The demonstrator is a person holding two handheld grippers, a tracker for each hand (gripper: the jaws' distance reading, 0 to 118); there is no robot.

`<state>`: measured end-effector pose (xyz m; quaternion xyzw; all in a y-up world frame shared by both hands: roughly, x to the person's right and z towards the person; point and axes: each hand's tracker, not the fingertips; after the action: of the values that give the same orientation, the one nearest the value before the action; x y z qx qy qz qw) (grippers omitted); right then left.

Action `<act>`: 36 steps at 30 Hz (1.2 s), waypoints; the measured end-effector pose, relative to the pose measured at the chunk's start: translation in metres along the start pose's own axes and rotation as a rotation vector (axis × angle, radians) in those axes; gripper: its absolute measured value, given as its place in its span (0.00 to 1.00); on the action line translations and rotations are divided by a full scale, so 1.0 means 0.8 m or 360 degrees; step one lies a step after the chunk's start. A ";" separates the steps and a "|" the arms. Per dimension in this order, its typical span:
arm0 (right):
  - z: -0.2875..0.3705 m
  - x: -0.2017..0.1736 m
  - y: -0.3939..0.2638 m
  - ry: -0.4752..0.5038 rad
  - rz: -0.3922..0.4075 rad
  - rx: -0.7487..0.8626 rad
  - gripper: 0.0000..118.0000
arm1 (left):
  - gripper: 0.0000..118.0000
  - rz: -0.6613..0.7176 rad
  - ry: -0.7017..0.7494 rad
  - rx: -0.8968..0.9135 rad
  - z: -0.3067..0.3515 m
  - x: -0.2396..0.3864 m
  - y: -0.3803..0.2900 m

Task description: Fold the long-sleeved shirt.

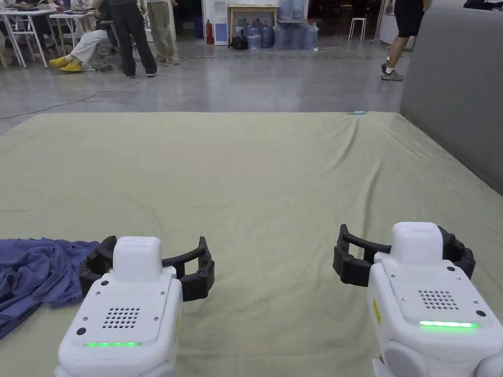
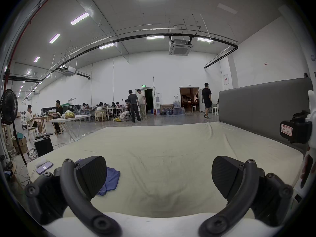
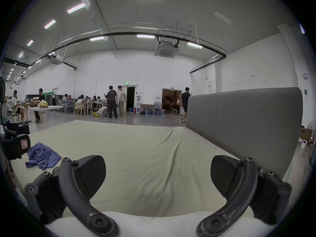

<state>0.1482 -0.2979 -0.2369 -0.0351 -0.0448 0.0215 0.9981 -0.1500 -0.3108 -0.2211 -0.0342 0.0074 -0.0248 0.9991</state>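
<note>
A crumpled blue long-sleeved shirt [image 1: 34, 275] lies in a heap at the near left of the bed's pale green sheet [image 1: 255, 176]. The same shirt [image 3: 42, 157] sits left of the jaws in the right gripper view and pokes out behind the left jaw as a blue shirt [image 2: 111, 177] in the left gripper view. My left gripper [image 1: 147, 267] hovers just right of the heap, open and holding nothing. My right gripper [image 1: 405, 255] stands open over bare sheet at the near right, well apart from the shirt. Both own views, left gripper [image 2: 158, 177] and right gripper [image 3: 158, 177], show jaws spread wide.
A grey padded headboard [image 1: 457, 93] walls off the bed's right side. A phone [image 2: 44, 167] lies at the bed's left corner. Beyond the bed is a concrete floor with tables, water bottles [image 1: 275, 35] and several people, one walking at the far right [image 1: 400, 37].
</note>
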 end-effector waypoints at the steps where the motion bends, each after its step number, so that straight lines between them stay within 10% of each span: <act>1: 0.000 0.000 0.000 -0.0002 -0.0001 0.0001 1.00 | 1.00 0.0000 0.0001 0.0000 0.000 0.000 0.000; 36: -0.006 -0.002 -0.002 -0.0003 0.0023 -0.0005 1.00 | 1.00 -0.0001 -0.0004 -0.0039 -0.007 0.003 0.004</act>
<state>0.1471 -0.3002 -0.2415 -0.0371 -0.0454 0.0287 0.9979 -0.1477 -0.3079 -0.2271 -0.0464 0.0063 -0.0249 0.9986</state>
